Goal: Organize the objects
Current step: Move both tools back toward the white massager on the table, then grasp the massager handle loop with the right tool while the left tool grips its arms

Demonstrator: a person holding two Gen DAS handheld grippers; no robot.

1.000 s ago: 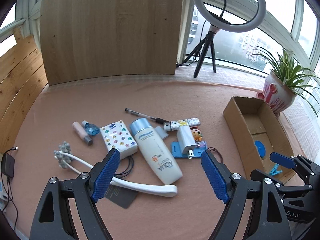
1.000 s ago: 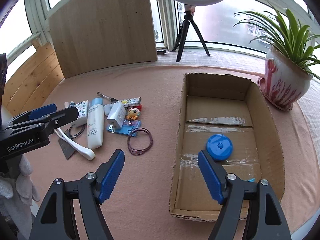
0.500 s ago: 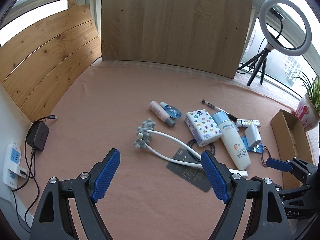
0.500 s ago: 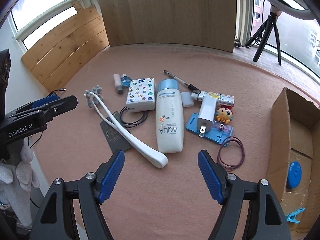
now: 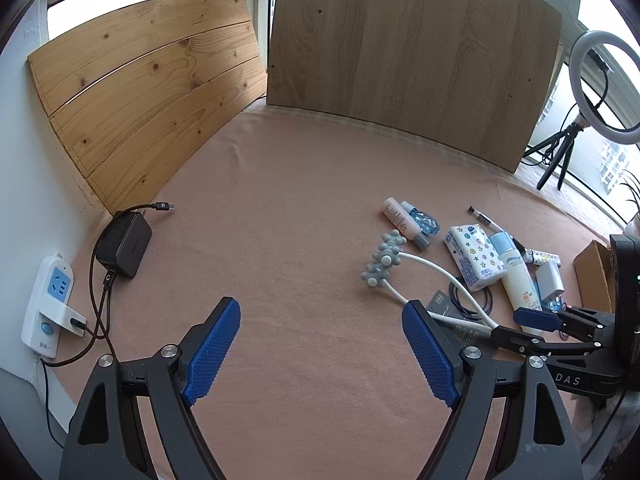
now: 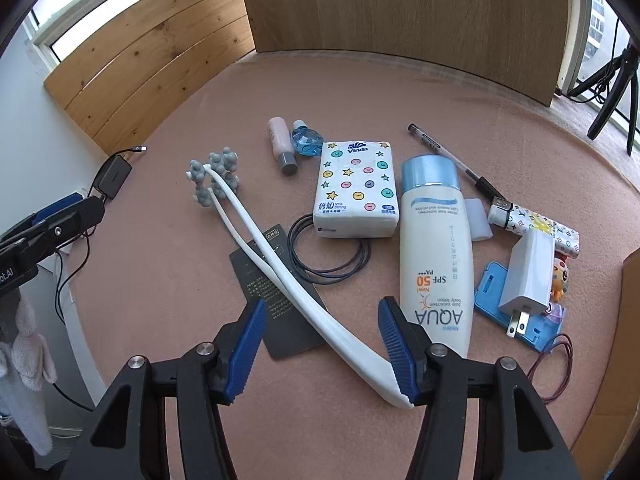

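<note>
Loose objects lie on the pink cloth. A white massager (image 6: pixel 280 264) with grey balls runs from far left to between my right gripper's (image 6: pixel 322 346) open fingers; its handle end lies by the right finger (image 6: pixel 394 350). Beside it are a black card (image 6: pixel 276 300), black hair ties (image 6: pixel 332 248), a tissue pack (image 6: pixel 356 192), an AQUA sunscreen bottle (image 6: pixel 438 256), a white charger (image 6: pixel 528 276) on a blue holder, a pen (image 6: pixel 448 156) and two small bottles (image 6: pixel 282 144). My left gripper (image 5: pixel 320 354) is open and empty over bare cloth, left of the massager (image 5: pixel 404 268).
A power strip (image 5: pixel 46 308) and black adapter (image 5: pixel 124 242) with cables sit at the left edge. Wooden boards (image 5: pixel 408 52) stand at the back. The cardboard box's corner (image 5: pixel 596 276) shows at the right. A ring light on a tripod (image 5: pixel 600 92) stands far right.
Both grippers have swung left, away from the box. The right gripper has come down close over the massager's handle. The left now faces bare cloth and the power strip.
</note>
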